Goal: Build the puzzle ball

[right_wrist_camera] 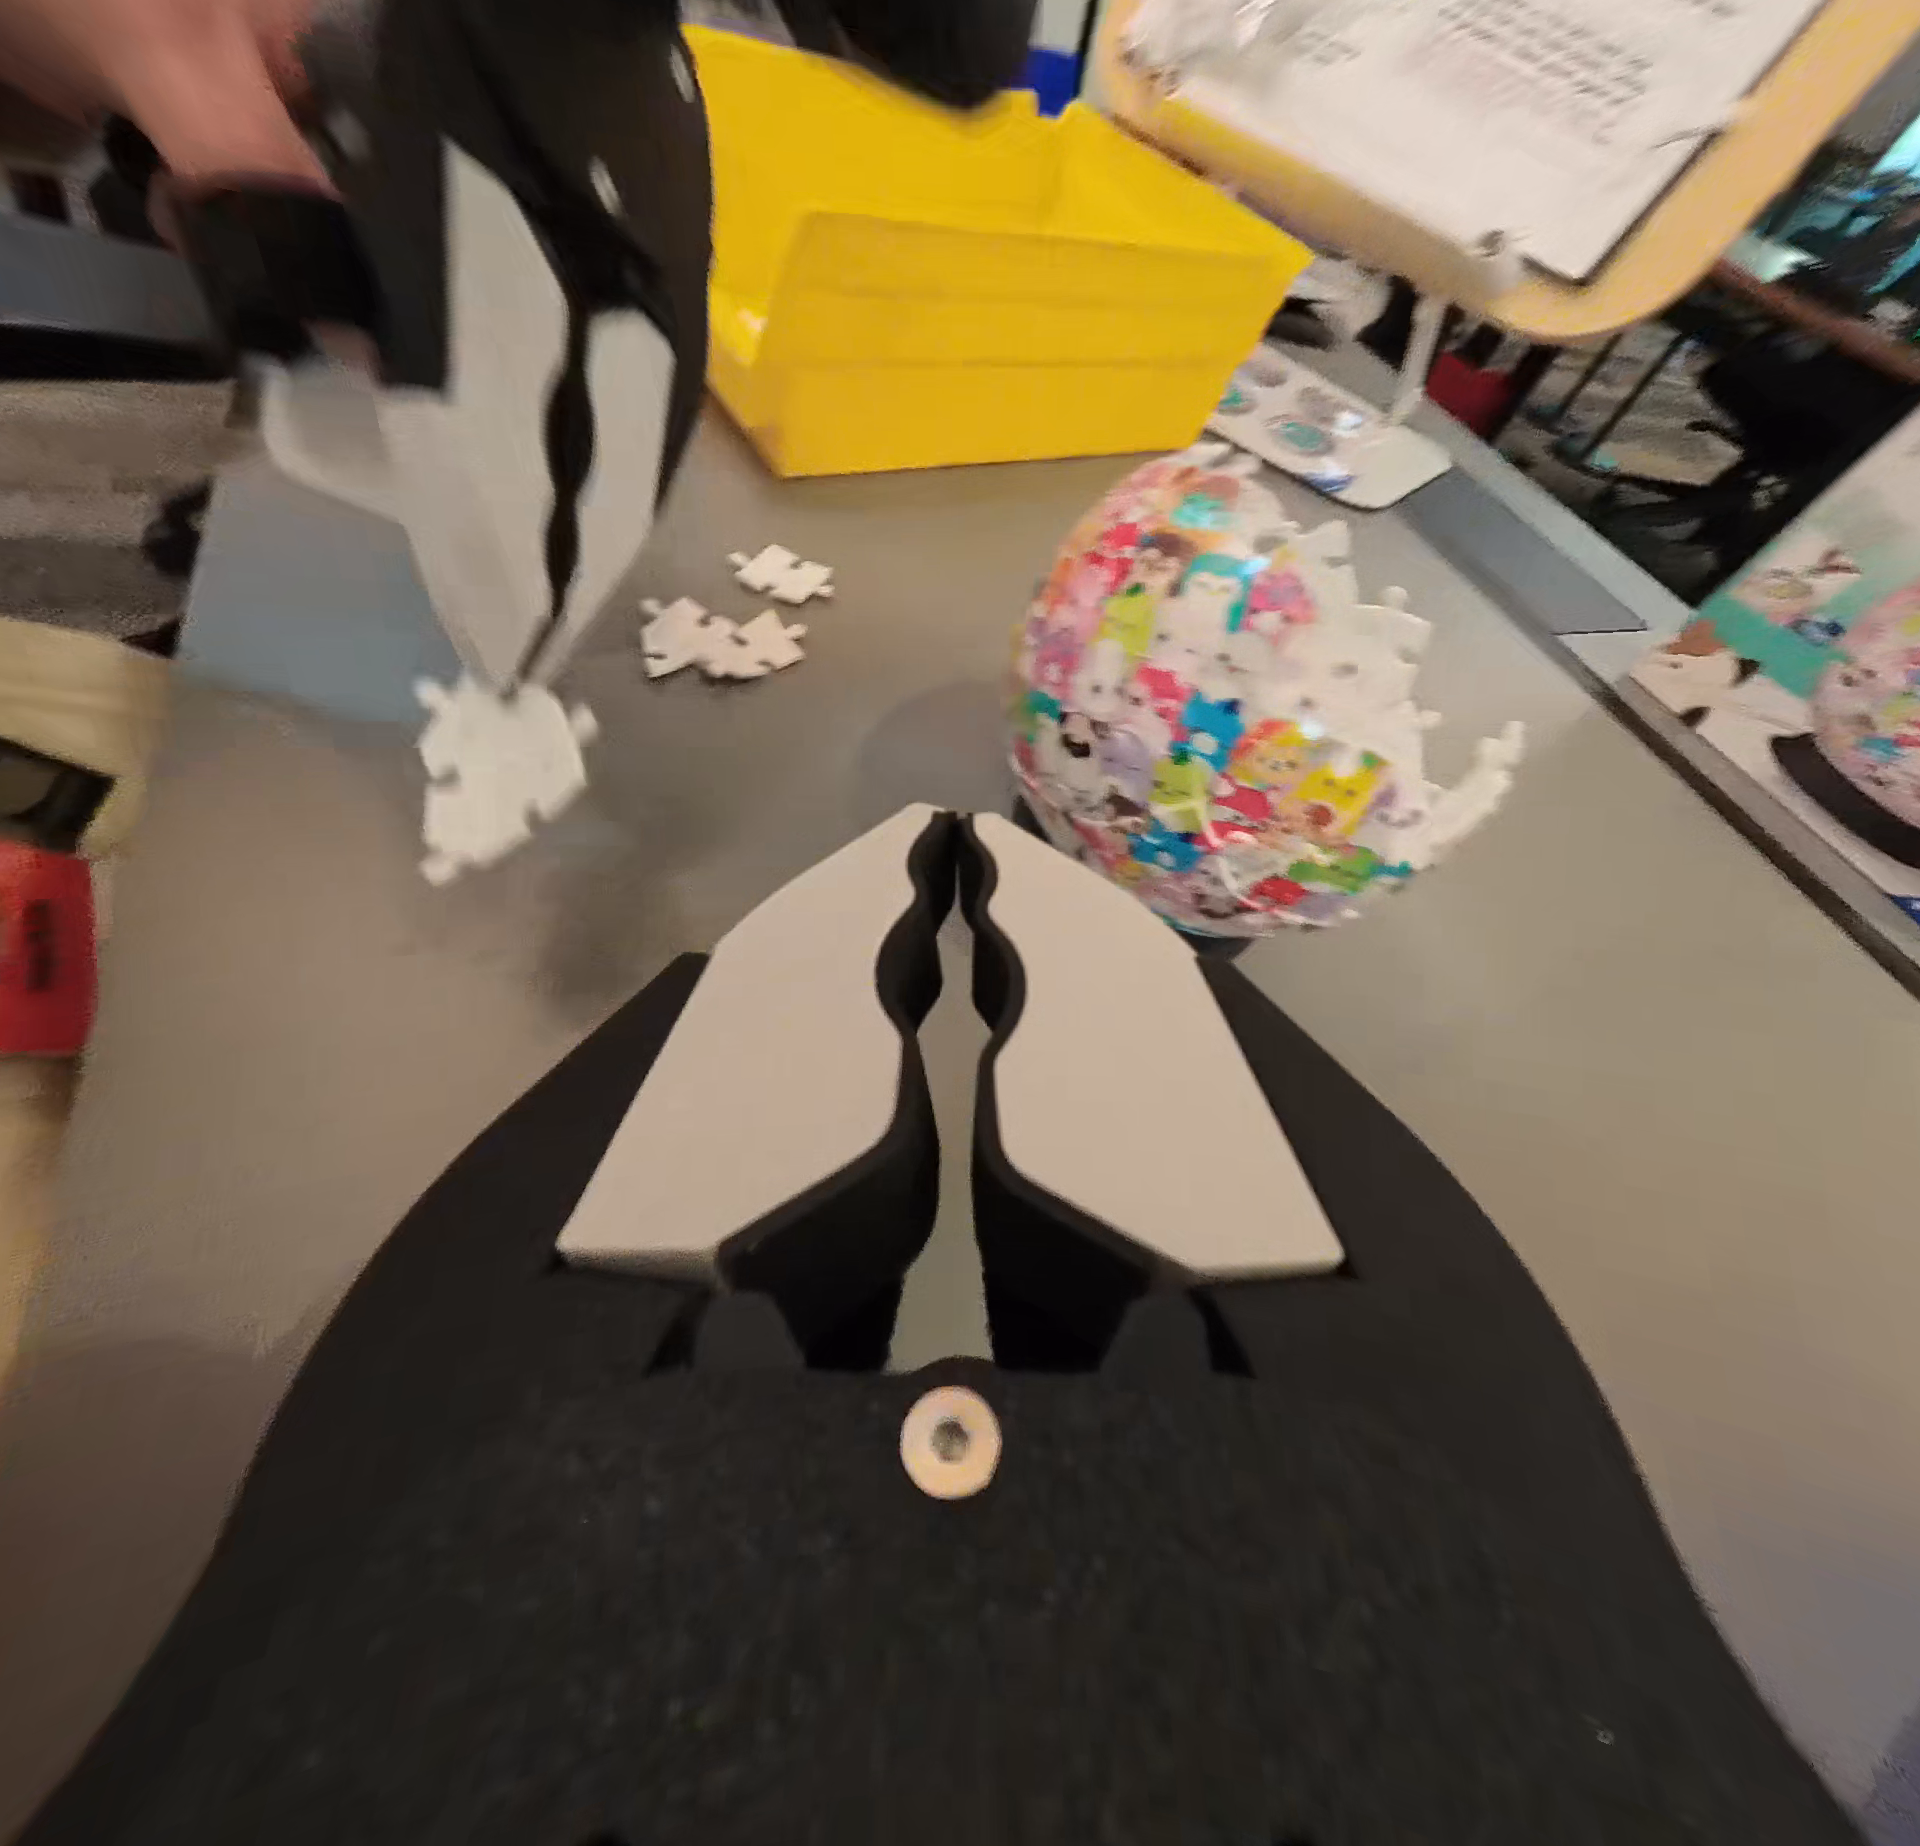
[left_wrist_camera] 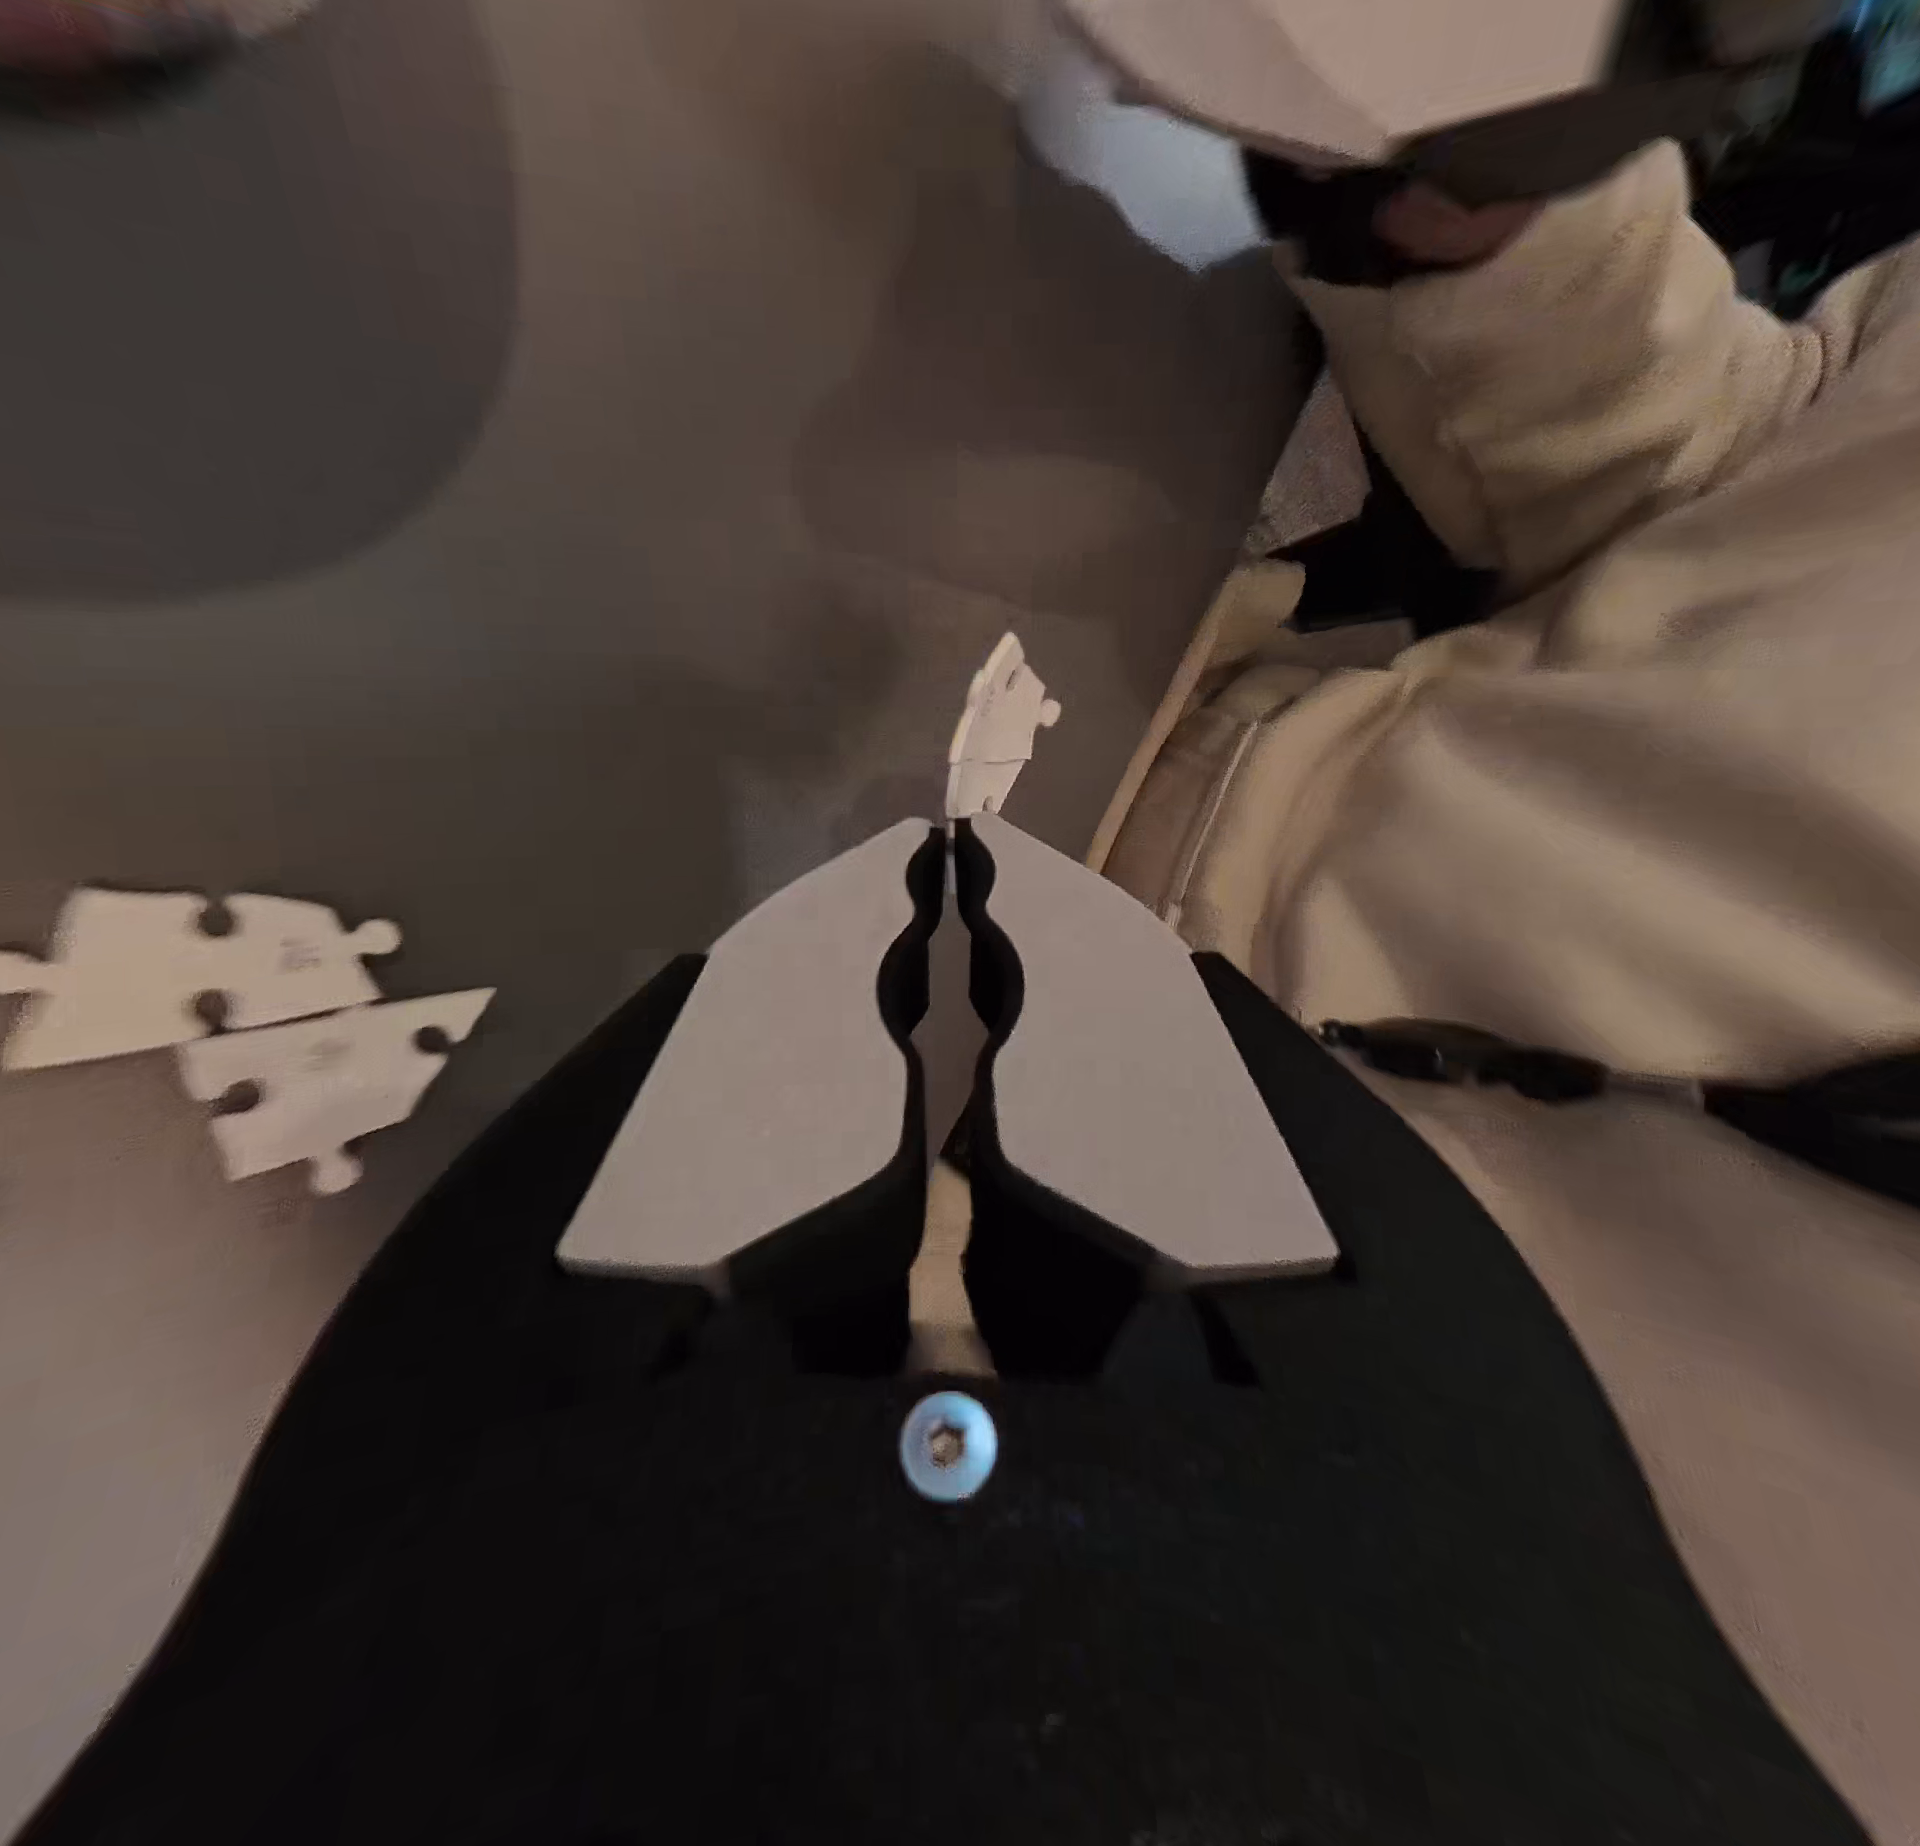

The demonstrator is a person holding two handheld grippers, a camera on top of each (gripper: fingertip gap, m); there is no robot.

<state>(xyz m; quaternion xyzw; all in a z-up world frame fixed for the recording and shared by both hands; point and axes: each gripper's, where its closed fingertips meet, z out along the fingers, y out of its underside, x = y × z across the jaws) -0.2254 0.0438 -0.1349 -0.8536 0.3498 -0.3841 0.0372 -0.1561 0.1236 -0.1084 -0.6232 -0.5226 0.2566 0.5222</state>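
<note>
Grey table [right_wrist_camera: 1455,1121] — yellow bin [right_wrist_camera: 997,342] contents hidden; left tool [left_wrist_camera: 951,840] grips puzzle piece [left_wrist_camera: 992,736].

The puzzle ball [right_wrist_camera: 1205,716] is a patchwork of small cartoon figures in pink, blue, green, yellow and red, with white piece backs along its open edge. The loose puzzle pieces [right_wrist_camera: 727,633] show plain white, as does the held cluster of pieces [right_wrist_camera: 499,768]. The worktop [right_wrist_camera: 1507,1121] is flat grey. The bin [right_wrist_camera: 987,342] is bright yellow. Both the left gripper [left_wrist_camera: 951,830] and the right gripper [right_wrist_camera: 954,822] have pale grey fingers on black bodies. The sleeve [left_wrist_camera: 1558,809] is cream.
</note>
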